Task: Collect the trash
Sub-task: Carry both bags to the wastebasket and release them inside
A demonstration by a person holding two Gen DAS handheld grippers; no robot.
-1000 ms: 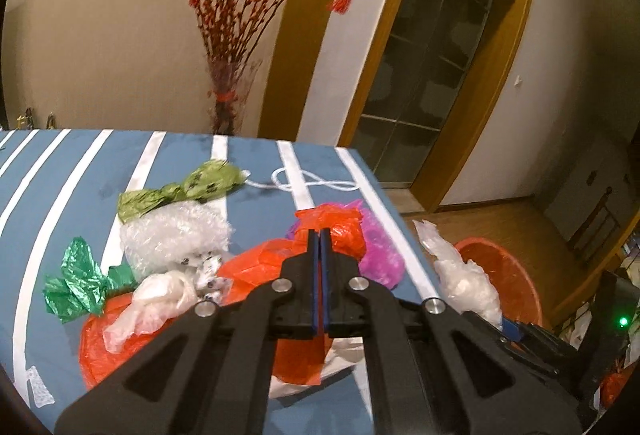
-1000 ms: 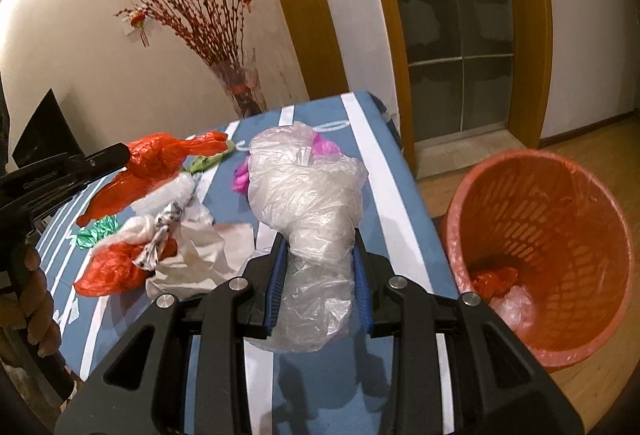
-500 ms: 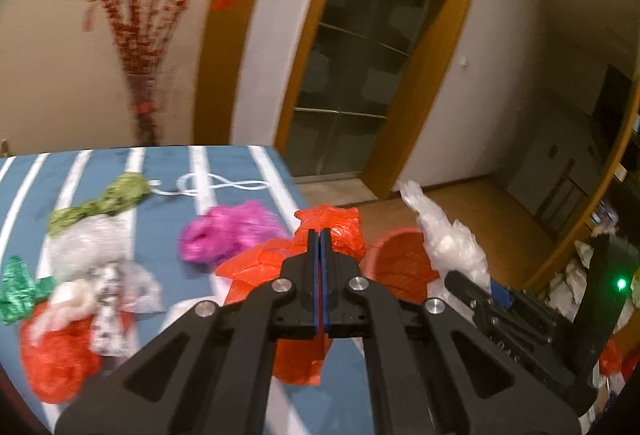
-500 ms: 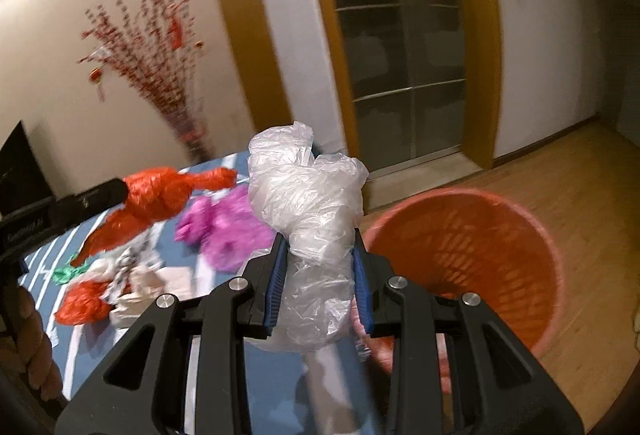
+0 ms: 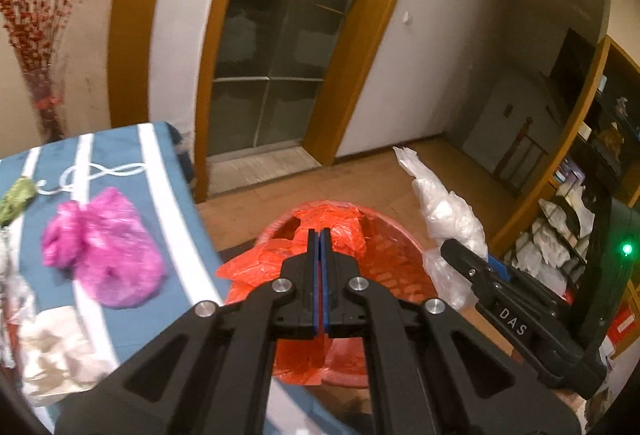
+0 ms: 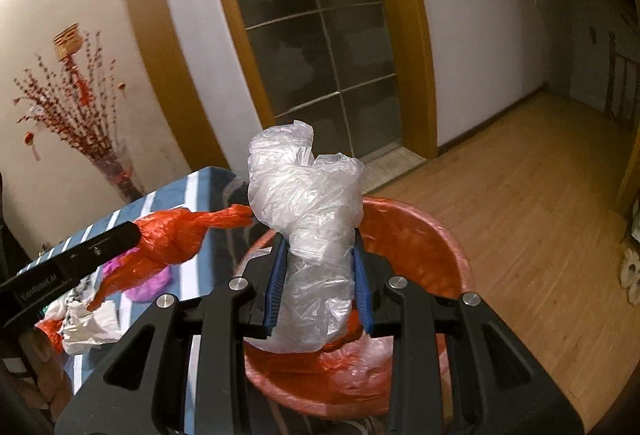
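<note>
My left gripper (image 5: 320, 235) is shut on a red plastic bag (image 5: 264, 267) and holds it over the orange trash basket (image 5: 394, 263). In the right wrist view the red bag (image 6: 168, 243) hangs at the left, beside the basket rim (image 6: 440, 235). My right gripper (image 6: 318, 247) is shut on a crumpled clear plastic bag (image 6: 308, 203) and holds it above the basket. The clear bag also shows in the left wrist view (image 5: 444, 211), at the right of the basket.
The blue striped table (image 5: 176, 203) at the left carries a pink bag (image 5: 108, 247), a green bag (image 5: 16, 195) and white paper (image 5: 52, 347). The basket stands on a wooden floor (image 6: 540, 203) near a glass door (image 6: 316, 47). Shelves (image 5: 572, 219) stand at the right.
Both grippers have swung right from over the table to over the basket, each still holding its bag.
</note>
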